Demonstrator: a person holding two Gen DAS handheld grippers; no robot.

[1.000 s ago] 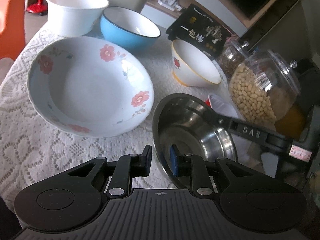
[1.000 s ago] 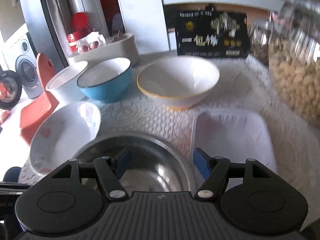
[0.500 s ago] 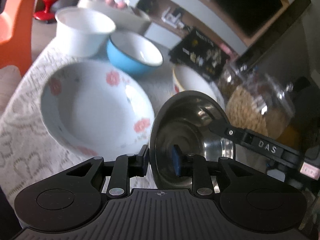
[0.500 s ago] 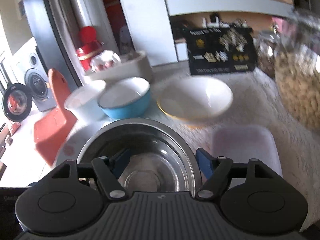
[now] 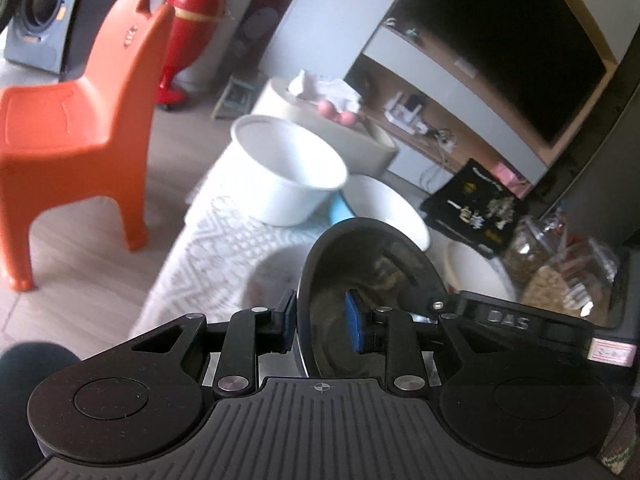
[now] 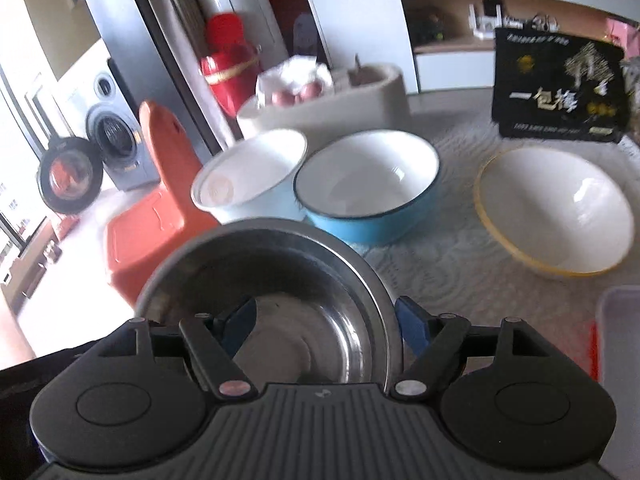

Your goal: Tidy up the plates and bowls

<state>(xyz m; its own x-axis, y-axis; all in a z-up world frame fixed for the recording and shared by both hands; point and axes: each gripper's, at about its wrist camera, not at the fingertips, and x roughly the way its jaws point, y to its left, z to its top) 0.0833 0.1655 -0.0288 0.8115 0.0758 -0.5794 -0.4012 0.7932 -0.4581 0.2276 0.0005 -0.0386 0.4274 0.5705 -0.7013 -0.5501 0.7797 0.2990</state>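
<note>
The steel bowl is off the table and tilted, above the floral plate. My left gripper straddles the bowl's left rim with one pad outside and the blue pad on the inner wall. Its jaws are opening but still carry the bowl. My right gripper straddles the right rim of the steel bowl. Its jaws are opening wide, and the inner pad is far from the wall. Behind stand a white bowl, a blue bowl and a yellow-rimmed bowl.
A clear plastic tray lies at the right edge. Glass jars and a black box stand at the back right, and a beige tub with eggs behind the bowls. An orange chair stands on the floor to the left.
The steel bowl has come up off the table and tilted. Both grippers moved with it to the left, toward the floral plate. Both pairs of jaws stand wider than before.
</note>
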